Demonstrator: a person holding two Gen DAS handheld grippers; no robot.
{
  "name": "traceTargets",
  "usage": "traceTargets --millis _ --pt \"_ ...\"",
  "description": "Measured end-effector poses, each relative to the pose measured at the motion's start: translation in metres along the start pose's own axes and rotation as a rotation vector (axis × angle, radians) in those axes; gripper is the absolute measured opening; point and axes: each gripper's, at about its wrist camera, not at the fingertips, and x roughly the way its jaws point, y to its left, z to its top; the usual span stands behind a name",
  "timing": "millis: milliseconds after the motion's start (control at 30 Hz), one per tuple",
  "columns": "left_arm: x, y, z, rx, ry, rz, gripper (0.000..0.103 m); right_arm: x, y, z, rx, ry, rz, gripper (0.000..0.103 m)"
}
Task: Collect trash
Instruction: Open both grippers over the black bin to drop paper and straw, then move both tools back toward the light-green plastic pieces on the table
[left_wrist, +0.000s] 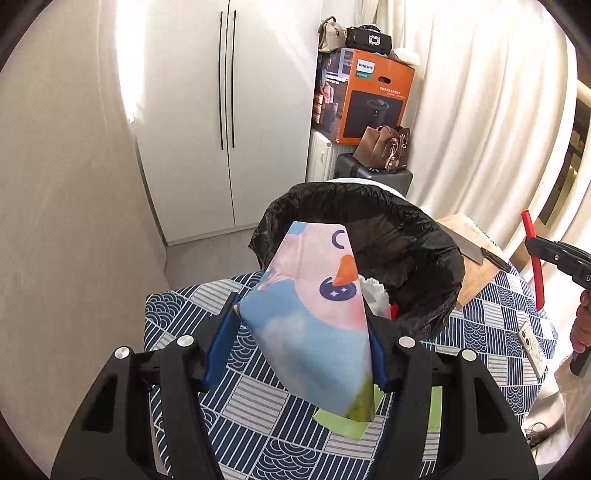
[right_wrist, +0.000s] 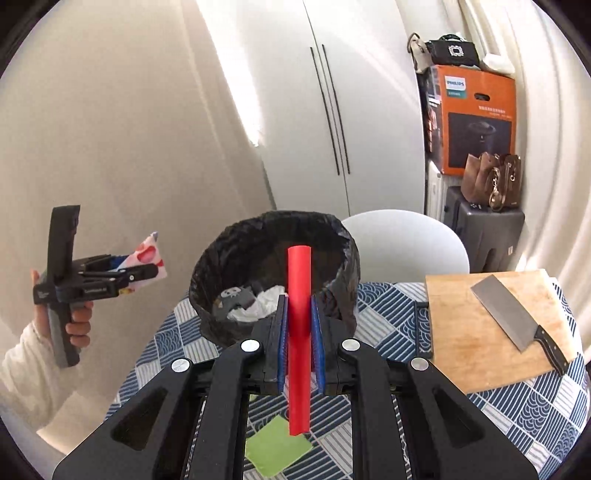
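A bin lined with a black bag (left_wrist: 417, 236) (right_wrist: 273, 232) stands on the patterned tablecloth; white crumpled trash lies inside it. My left gripper (left_wrist: 306, 325) is shut on a colourful cartoon-print packet (left_wrist: 314, 310), held in front of the bin's near rim; it also shows in the right wrist view (right_wrist: 147, 258). My right gripper (right_wrist: 299, 332) is shut on a red tube (right_wrist: 299, 332), held upright just before the bin; the tube shows in the left wrist view (left_wrist: 533, 258). A green paper scrap (right_wrist: 277, 446) (left_wrist: 343, 424) lies on the table below both grippers.
A wooden cutting board (right_wrist: 461, 332) with a cleaver (right_wrist: 517, 317) lies at the right of the table. A phone (left_wrist: 532, 347) lies near the table's right edge. A white chair (right_wrist: 406, 236) stands behind the bin. Wardrobe, boxes and bags stand at the back.
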Motion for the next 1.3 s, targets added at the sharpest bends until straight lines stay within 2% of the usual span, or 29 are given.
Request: traceTargets --millis 200,467,500,567,600,633,667,700,733,767,833,900,1033,1300 --pt "0.012 0.005 0.033 -0.041 -0.077 -0.148 0.061 0.017 0.013 0.034 0.040 -0.051 0.058 0.011" --pt "0.048 -0.013 0.054 0.021 -0.100 -0.241 0.062 0.046 0.014 0.063 0.118 -0.127 0.090 0.011" --pt "0.053 -0.015 0.055 0.028 -0.095 -0.248 0.064 0.051 0.015 0.065 0.120 -0.132 0.090 0.011" --pt "0.063 -0.018 0.057 0.044 -0.081 -0.251 0.076 0.060 0.017 0.068 0.128 -0.138 0.092 0.013" --pt "0.066 -0.019 0.056 0.051 -0.081 -0.249 0.090 0.063 0.017 0.069 0.136 -0.140 0.082 0.014" --pt "0.066 -0.019 0.055 0.061 -0.090 -0.234 0.092 0.066 0.018 0.070 0.140 -0.139 0.068 0.020" --pt "0.065 -0.017 0.053 0.070 -0.096 -0.217 0.092 0.068 0.019 0.071 0.138 -0.137 0.059 0.035" --pt "0.066 -0.016 0.051 0.074 -0.088 -0.205 0.096 0.068 0.020 0.071 0.132 -0.136 0.042 0.045" --pt "0.067 -0.014 0.049 0.078 -0.075 -0.196 0.097 0.067 0.020 0.071 0.129 -0.142 0.016 0.067" --pt "0.068 -0.012 0.047 0.083 -0.067 -0.187 0.097 0.065 0.021 0.071 0.128 -0.153 -0.010 0.077" --pt "0.066 -0.008 0.041 0.088 -0.062 -0.175 0.097 0.062 0.020 0.072 0.117 -0.158 -0.033 0.079" --pt "0.064 -0.004 0.036 0.080 -0.055 -0.173 0.097 0.062 0.019 0.072 0.120 -0.148 -0.035 0.086" --pt "0.057 0.000 0.027 0.072 -0.044 -0.139 0.097 0.060 0.024 0.068 0.102 -0.129 -0.036 0.087" --pt "0.034 0.008 0.005 0.057 -0.013 -0.016 0.097 0.052 0.028 0.046 0.128 -0.090 -0.052 0.090"
